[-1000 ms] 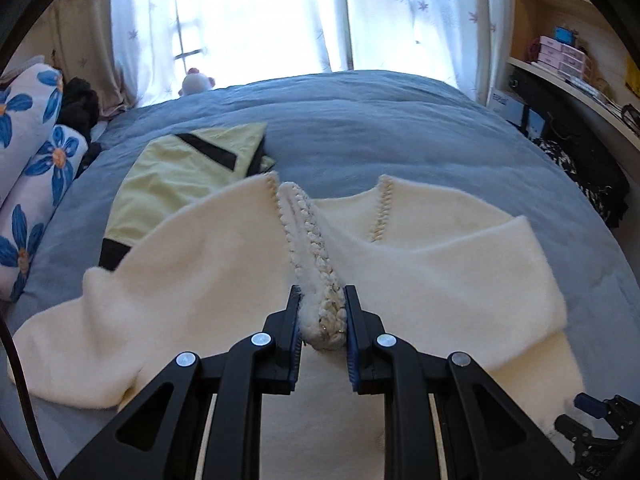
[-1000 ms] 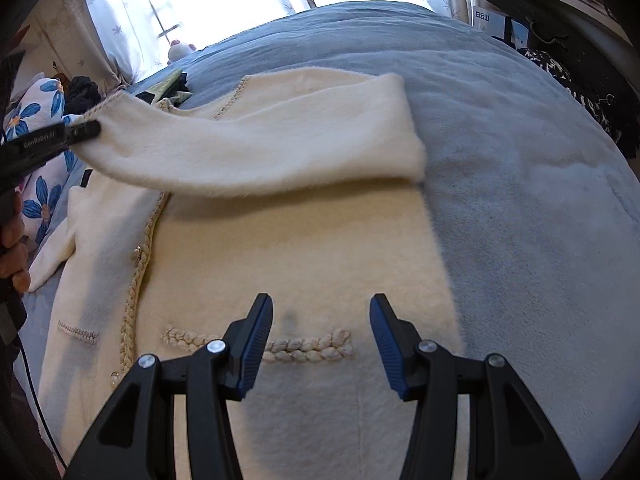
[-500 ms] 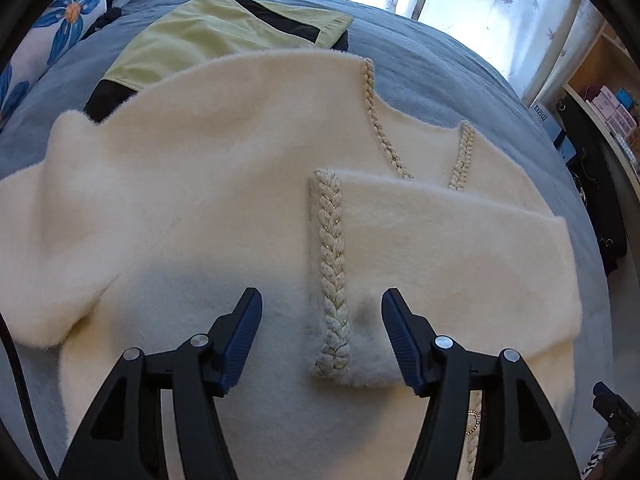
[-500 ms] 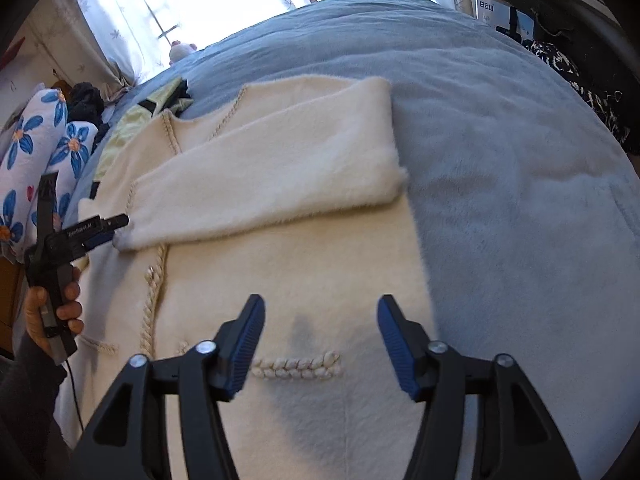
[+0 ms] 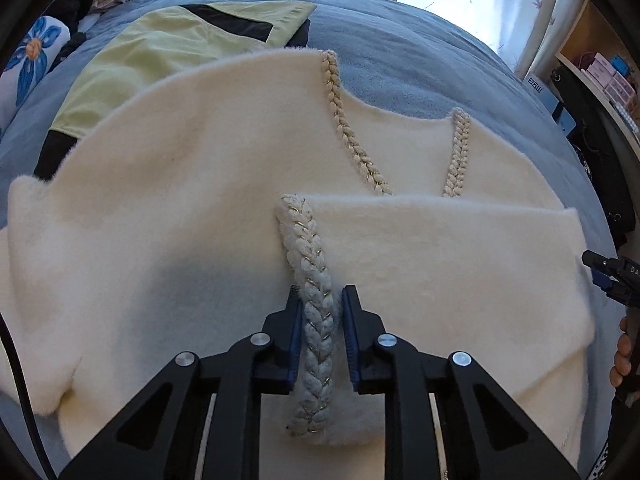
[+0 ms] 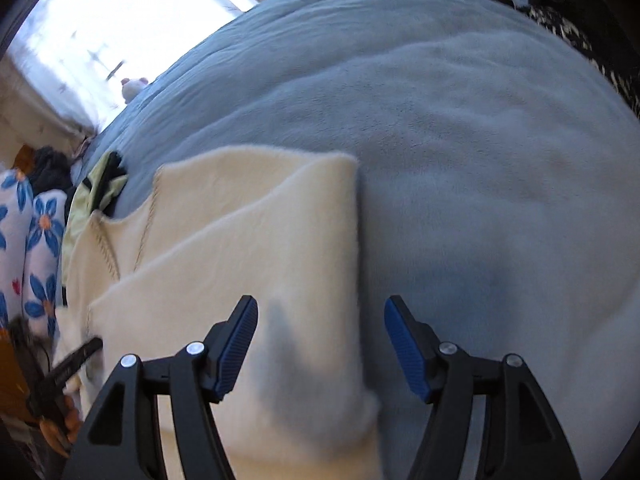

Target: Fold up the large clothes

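Cream fleece cardigan [image 5: 168, 208] lies flat on the blue bed [image 5: 400, 68], one sleeve [image 5: 440, 264] folded across its chest. Braided cuff [image 5: 308, 264] of that sleeve runs lengthwise straight out from the left tongs [image 5: 319, 336], which pinch it between both pads. Right tongs [image 6: 320, 344] hang spread over the cardigan's outer edge, gripping nothing. Left hand is judged nearer the cuff. Beyond the cardigan's collar lies a yellow-green garment [image 5: 168, 52]; floral pillows [image 6: 28, 248] sit further off.
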Action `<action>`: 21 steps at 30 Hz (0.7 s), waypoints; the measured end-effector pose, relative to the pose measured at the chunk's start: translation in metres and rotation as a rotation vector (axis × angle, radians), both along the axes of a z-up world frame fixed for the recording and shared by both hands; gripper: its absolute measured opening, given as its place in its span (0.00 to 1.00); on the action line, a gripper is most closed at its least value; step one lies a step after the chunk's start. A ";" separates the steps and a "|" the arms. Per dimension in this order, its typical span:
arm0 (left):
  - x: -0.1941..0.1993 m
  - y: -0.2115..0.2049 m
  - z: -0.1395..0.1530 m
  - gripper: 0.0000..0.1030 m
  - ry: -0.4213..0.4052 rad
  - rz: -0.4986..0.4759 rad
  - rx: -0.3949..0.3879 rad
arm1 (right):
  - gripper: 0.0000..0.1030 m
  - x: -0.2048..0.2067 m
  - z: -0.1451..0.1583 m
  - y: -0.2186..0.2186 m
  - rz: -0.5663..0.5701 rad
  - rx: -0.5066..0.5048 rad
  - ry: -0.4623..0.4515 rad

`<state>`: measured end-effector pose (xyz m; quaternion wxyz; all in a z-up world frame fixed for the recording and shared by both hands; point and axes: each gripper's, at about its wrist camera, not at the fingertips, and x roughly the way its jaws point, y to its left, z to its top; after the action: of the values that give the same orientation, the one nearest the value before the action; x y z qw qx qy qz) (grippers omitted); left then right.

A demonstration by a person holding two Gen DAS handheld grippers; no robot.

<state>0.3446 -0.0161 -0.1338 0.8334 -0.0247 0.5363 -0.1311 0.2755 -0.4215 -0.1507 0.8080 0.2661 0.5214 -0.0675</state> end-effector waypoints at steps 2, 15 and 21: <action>0.003 -0.003 0.007 0.14 -0.040 0.002 0.011 | 0.55 0.009 -0.008 -0.003 -0.006 0.017 -0.009; 0.007 -0.005 -0.003 0.27 -0.078 0.071 0.087 | 0.44 -0.001 0.002 0.003 -0.047 -0.169 -0.022; -0.022 -0.004 0.028 0.34 -0.174 0.058 0.240 | 0.44 -0.039 0.048 0.043 0.026 -0.306 -0.121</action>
<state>0.3224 -0.0197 -0.1062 0.8772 0.0712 0.4728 -0.0435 0.2368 -0.3784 -0.1028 0.8698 0.1366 0.4587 -0.1197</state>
